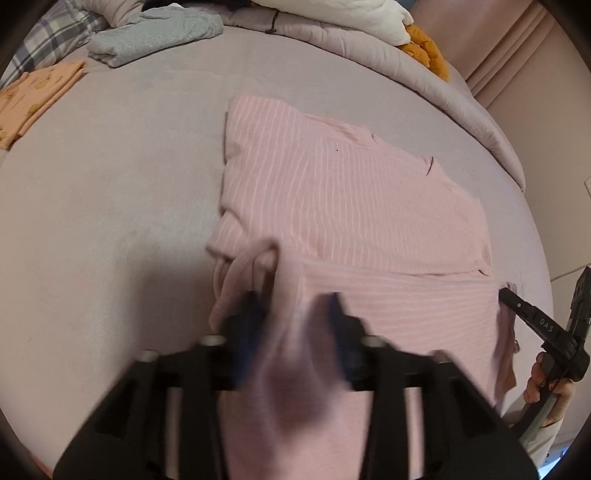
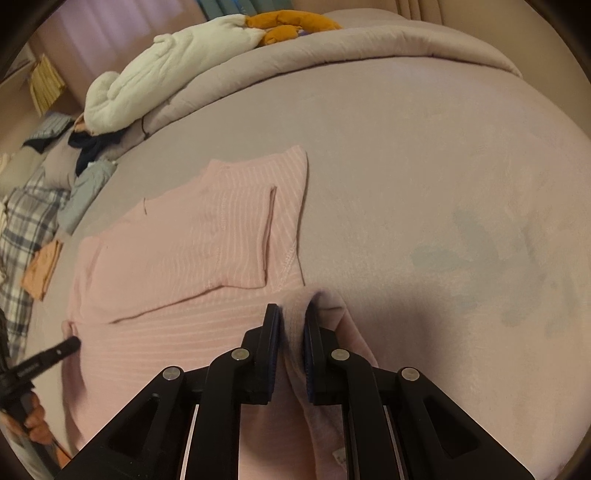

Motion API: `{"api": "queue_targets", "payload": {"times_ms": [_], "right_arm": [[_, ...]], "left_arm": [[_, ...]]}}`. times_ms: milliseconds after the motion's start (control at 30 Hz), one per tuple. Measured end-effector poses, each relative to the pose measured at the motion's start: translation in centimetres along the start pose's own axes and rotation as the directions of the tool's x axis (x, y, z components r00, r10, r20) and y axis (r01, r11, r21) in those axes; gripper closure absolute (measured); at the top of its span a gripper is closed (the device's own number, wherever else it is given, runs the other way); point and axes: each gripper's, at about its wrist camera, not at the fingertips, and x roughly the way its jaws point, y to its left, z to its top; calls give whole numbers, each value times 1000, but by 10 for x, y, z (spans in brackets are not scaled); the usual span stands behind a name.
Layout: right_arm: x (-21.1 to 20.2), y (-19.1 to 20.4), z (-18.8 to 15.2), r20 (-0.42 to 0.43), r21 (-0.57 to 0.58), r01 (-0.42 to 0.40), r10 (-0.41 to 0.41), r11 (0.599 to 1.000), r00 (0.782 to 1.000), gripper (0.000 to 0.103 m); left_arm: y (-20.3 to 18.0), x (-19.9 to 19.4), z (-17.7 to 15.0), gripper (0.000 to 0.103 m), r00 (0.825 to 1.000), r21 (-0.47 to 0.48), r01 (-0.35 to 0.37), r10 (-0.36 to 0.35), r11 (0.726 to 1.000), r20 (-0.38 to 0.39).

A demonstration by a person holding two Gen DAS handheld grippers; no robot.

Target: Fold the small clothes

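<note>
Right wrist view: your right gripper (image 2: 291,321) pinches the pink shirt (image 2: 192,236) hem at 6 o'clock; your left gripper (image 1: 293,306) stands spread. Release next, then smooth the fold.

We see a bed (image 1: 110,221) with a mauve sheet. A pink striped garment (image 1: 351,206) lies partly folded mid-bed. At the far edge a bunched mauve duvet (image 2: 332,59) carries a white blanket (image 2: 166,62) and an orange plush (image 2: 288,22). Along one side lie a grey-green towel (image 1: 155,33), a folded orange cloth (image 1: 33,99) and plaid fabric (image 2: 22,236).
</note>
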Motion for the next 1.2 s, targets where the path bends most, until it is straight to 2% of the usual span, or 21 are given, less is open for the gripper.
{"api": "queue_targets", "payload": {"times_ms": [67, 133, 233, 500, 667, 933, 1100, 1133, 1200], "right_arm": [[-6, 1, -2, 8, -16, 23, -23, 1000, 1000, 71], [-15, 2, -7, 24, -37, 60, -60, 997, 998, 58], [-27, -2, -16, 31, -54, 78, -77, 995, 997, 57], [-50, -21, -50, 4, -28, 39, -39, 999, 999, 57], [-51, -20, -63, -18, -20, 14, -15, 1000, 1000, 57], [-50, -28, -74, -33, 12, -3, 3, 1000, 999, 57], [-48, -35, -78, -47, 33, 0, 1, 999, 999, 57], [-48, -36, -80, -49, 34, -2, 3, 999, 999, 57], [-46, -36, -83, -54, 27, -6, 7, 1000, 999, 58]], "left_arm": [[0, -10, -2, 47, 1000, -1, 11, -11, 1000, 20], [1, -21, -7, 40, 999, -4, 12, -11, 1000, 39], [7, -36, -20, 34, 998, -5, 29, -28, 1000, 57], [15, -45, -55, 34, 999, -25, 47, -46, 999, 9], [27, -39, -74, 34, 999, -57, 26, -27, 998, -28], [35, -40, -88, 35, 997, -111, 57, -61, 992, -40], [31, -34, -93, 36, 995, -99, 67, -74, 993, -66], [29, -34, -93, 37, 996, -89, 63, -69, 994, -64], [28, -31, -93, 50, 995, -83, 61, -67, 995, -69]]}}
